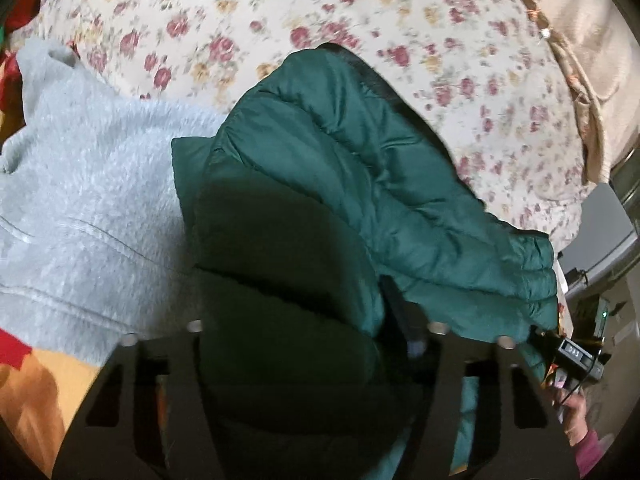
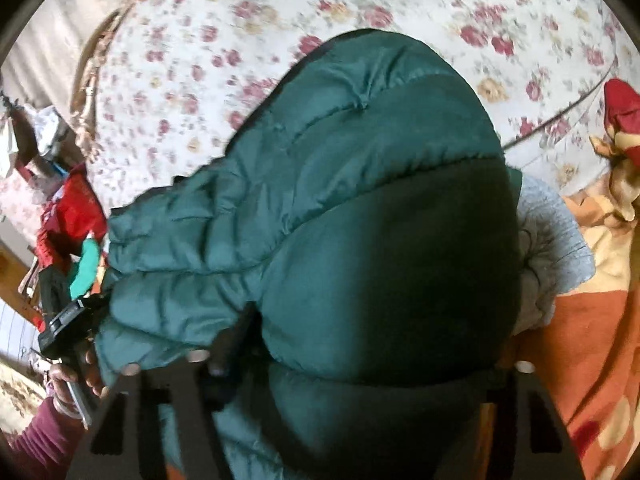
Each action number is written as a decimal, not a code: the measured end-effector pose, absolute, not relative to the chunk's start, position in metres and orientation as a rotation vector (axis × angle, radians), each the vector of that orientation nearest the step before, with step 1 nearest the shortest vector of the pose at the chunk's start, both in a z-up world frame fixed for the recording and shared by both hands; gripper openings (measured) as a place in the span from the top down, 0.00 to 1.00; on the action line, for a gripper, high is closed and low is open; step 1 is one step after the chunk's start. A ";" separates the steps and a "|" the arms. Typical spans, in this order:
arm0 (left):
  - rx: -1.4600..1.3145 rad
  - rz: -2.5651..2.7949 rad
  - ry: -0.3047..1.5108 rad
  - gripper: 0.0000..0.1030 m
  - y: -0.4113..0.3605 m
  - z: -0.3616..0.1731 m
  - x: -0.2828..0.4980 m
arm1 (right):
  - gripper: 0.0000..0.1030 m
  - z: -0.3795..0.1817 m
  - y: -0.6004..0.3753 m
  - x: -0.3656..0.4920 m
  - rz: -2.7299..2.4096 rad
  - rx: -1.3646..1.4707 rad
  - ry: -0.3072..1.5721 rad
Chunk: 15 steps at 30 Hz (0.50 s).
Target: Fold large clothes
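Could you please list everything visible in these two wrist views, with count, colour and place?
puffer jacket: one, dark green, bunched in the middle, draped over both grippers.
fleece garment: one, pale grey-blue, beside the jacket.
floral sheet: one, white with red roses, behind the jacket.
blanket: one, orange and yellow, under the fleece.
clutter: red and green items, off the bed's edge.
left gripper: black, jacket between its fingers.
right gripper: black, jacket over it.
hand: one, holding the other gripper.

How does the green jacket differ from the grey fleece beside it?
The green jacket is smooth, shiny and quilted into puffy channels; the grey fleece is fuzzy and matte. The jacket is bunched up against both sets of jaws; the fleece lies flatter, partly under the jacket. Both rest on the bed.
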<state>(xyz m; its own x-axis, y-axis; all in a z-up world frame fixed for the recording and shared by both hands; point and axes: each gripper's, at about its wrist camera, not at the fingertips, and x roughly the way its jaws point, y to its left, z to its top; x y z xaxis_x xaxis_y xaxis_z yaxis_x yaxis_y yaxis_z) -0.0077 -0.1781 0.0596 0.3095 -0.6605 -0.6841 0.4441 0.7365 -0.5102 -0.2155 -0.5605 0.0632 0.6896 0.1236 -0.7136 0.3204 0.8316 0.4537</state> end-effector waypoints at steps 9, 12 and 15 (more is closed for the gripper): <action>-0.229 -0.825 1.018 0.81 -0.152 0.110 -0.047 | 0.62 0.123 -0.529 -0.255 -0.030 0.582 0.732; -0.228 -0.887 1.025 0.81 -0.134 0.135 -0.074 | 0.62 0.141 -0.518 -0.282 0.011 0.596 0.722; -0.198 -0.890 1.025 0.81 -0.117 0.148 -0.094 | 0.62 0.154 -0.500 -0.311 0.042 0.586 0.730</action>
